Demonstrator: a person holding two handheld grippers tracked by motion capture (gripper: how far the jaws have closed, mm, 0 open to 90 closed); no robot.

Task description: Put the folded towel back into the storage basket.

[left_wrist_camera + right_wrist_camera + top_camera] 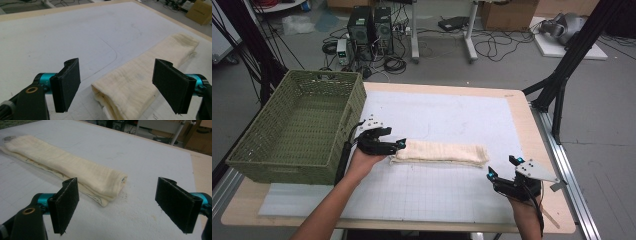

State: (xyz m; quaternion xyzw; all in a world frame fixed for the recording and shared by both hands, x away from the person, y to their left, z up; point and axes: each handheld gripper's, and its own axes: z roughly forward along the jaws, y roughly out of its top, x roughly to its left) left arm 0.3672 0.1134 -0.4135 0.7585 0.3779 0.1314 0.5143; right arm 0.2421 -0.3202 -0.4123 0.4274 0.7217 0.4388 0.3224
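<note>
Cream folded cloth roll (440, 152) lies lengthwise across white tabletop (452, 120); left hand-held gripper (399, 145), jaws wide and bare, sits at its near end, right hand-held gripper (501, 167), wide, apart.

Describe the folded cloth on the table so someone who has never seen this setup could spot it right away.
Start at the white mat covering the wooden table; the green wicker basket stands on its left edge. Just right of the basket, the folded cloth lies as a long flat strip across the mat's middle, between the left gripper and right gripper. It is the one soft, cream-coloured thing there.
</note>
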